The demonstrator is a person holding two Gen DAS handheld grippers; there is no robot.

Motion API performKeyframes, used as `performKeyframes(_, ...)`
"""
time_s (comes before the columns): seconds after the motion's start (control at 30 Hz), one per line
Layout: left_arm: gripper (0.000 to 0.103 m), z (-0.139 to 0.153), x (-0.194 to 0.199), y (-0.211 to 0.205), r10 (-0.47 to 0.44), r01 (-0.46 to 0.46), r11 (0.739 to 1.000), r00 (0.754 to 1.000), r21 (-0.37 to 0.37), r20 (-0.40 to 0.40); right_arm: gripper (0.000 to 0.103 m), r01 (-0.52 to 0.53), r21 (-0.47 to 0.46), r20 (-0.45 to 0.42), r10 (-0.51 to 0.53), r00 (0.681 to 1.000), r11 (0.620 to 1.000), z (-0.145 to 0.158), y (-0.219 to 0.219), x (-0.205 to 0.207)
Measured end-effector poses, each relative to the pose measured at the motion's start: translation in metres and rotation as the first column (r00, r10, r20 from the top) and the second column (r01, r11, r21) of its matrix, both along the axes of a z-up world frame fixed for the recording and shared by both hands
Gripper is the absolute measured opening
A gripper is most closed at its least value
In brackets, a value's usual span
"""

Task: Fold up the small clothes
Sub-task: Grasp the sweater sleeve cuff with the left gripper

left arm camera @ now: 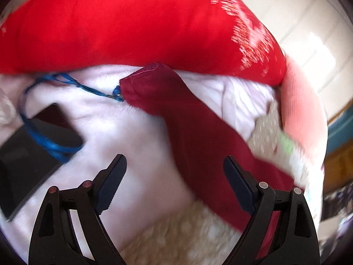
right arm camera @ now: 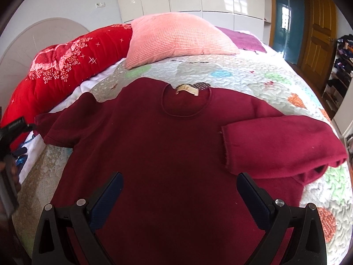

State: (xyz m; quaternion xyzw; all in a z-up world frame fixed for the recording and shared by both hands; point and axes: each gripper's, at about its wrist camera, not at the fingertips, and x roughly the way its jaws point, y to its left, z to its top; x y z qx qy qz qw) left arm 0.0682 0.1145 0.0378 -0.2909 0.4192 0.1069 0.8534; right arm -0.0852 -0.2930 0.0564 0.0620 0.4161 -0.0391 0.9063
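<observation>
In the left wrist view much was smeared by motion blur, and the right edge of the bedding could hardly be made out. The left gripper (left arm camera: 174, 181) was seen with its two fingers spread wide and nothing held between them. One sleeve (left arm camera: 198, 132) of the dark red sweater was stretched across a white sheet (left arm camera: 123, 137), its cuff lying near a blue cord (left arm camera: 72, 84); the rest of the garment was cut off below the right finger. One dark flat object (left arm camera: 28, 159), partly crossed by the cord, lay at the left; what it was could not be told. A red quilt (left arm camera: 132, 26) filled the top, and only a blurred strip of a pink pillow (left arm camera: 302, 110) was shown.

In the right wrist view the whole front of the sweater (right arm camera: 154, 150) was shown, spread flat on a patterned bedspread (right arm camera: 253, 75) with its collar away from the camera. Two sleeves were counted: one laid out to the left, one folded (right arm camera: 275, 143) inward across the chest. One label (right arm camera: 187, 91) was seen inside the collar. The right gripper (right arm camera: 179, 192) hung over the lower body of the garment, its fingers wide apart and empty. The left gripper (right arm camera: 15, 125) was cut off at the left edge beside the outstretched cuff, so its jaws were not visible there. The pillow and quilt were seen sharply here, along with a wooden door (right arm camera: 317, 33).
</observation>
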Motion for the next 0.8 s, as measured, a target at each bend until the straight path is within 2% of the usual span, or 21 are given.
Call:
performKeyframes(0.13,0.083,-0.014,0.029,-0.005,-0.031,0.031,0.999,0.999,0.016,-0.037,0.102,-0.014,0.017,-0.013,0.014,1.000,1.000,-0.005,0.003,0.008)
performKeyframes(0.2,0.068,-0.024,0.041,-0.011,-0.057,0.060,0.997,0.996,0.049,-0.068,0.102,-0.024,0.017,-0.016,0.024,1.000,1.000,-0.007,0.006,0.011)
performKeyframes(0.23,0.064,-0.027,0.046,-0.014,-0.058,0.066,0.994,0.995,0.090,-0.081,0.102,-0.028,0.014,-0.019,0.028,0.999,1.000,-0.007,0.007,0.013)
performKeyframes(0.27,0.052,-0.027,0.048,-0.016,-0.059,0.067,0.990,0.996,0.125,-0.070,0.102,-0.030,0.012,-0.021,0.030,0.999,0.999,-0.008,0.008,0.014)
performKeyframes(0.3,0.026,-0.026,0.047,-0.016,-0.068,0.075,0.989,0.996,0.130,-0.054,0.102,-0.033,0.009,-0.024,0.033,0.999,0.999,-0.009,0.008,0.016)
performKeyframes(0.33,0.015,-0.025,0.047,-0.015,-0.086,0.091,0.991,0.995,0.100,-0.047,0.102,-0.035,0.009,-0.026,0.035,0.999,0.999,-0.009,0.008,0.017)
performKeyframes(0.37,0.010,-0.022,0.047,-0.013,-0.088,0.091,0.994,0.995,0.064,-0.045,0.102,-0.035,0.007,-0.027,0.035,0.999,0.999,-0.009,0.007,0.017)
performKeyframes(0.4,0.006,-0.017,0.045,-0.011,-0.086,0.088,0.995,0.996,0.051,-0.032,0.102,-0.033,0.006,-0.026,0.033,0.999,0.999,-0.008,0.006,0.018)
performKeyframes(0.5,0.006,0.024,0.027,-0.026,-0.140,0.135,0.989,0.986,0.062,0.085,0.102,-0.021,0.014,-0.010,0.021,1.000,1.000,-0.003,-0.003,0.016)
performKeyframes(0.6,0.005,0.074,0.004,-0.065,-0.254,0.246,0.967,0.943,0.064,0.217,0.102,0.012,0.018,0.017,-0.012,1.000,1.000,0.006,-0.018,0.011)
performKeyframes(0.67,0.005,0.102,-0.012,-0.102,-0.347,0.337,0.938,0.894,0.088,0.284,0.102,0.051,0.023,0.032,-0.052,0.998,0.998,0.013,-0.035,0.008)
performKeyframes(0.73,0.005,0.120,-0.027,-0.152,-0.458,0.439,0.888,0.829,0.133,0.320,0.102,0.085,0.026,0.043,-0.086,0.995,0.996,0.019,-0.049,0.005)
performKeyframes(0.8,0.006,0.124,-0.042,-0.201,-0.560,0.535,0.827,0.763,0.172,0.323,0.102,0.132,0.032,0.061,-0.134,0.989,0.991,0.026,-0.070,-0.002)
